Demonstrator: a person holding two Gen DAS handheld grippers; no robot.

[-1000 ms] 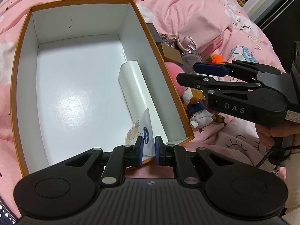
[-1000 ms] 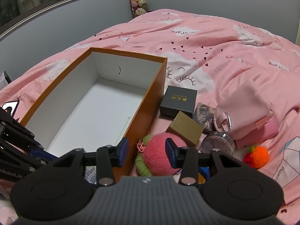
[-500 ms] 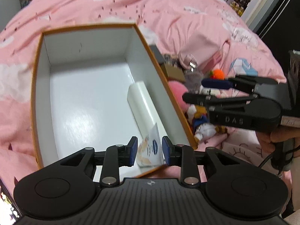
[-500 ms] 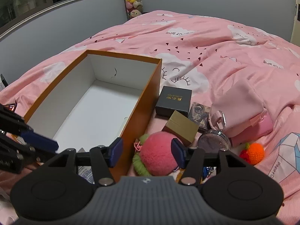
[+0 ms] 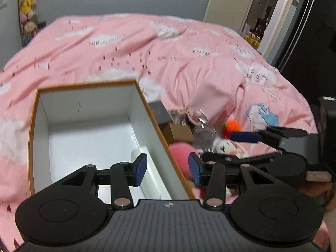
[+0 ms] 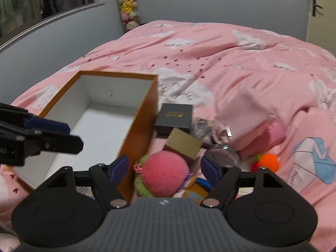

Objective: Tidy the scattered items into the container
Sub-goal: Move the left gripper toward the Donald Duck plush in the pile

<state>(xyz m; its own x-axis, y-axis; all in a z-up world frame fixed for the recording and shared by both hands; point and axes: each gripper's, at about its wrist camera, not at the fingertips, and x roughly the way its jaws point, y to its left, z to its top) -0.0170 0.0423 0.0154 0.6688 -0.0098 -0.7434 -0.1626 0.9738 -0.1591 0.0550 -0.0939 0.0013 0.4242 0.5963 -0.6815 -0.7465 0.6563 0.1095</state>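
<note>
box (image 5: 33, 138) interior's white tube (image 5: 145, 153) shows left-wrist only.

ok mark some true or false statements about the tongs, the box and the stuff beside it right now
1. The left tongs are shut on a tube. False: they are open and hold nothing.
2. The right tongs are open, with the pink plush ball between their fingers. True.
3. The black box lies inside the orange box. False: it lies outside, on the bed.
4. The orange knitted toy lies outside the orange box. True.
</note>
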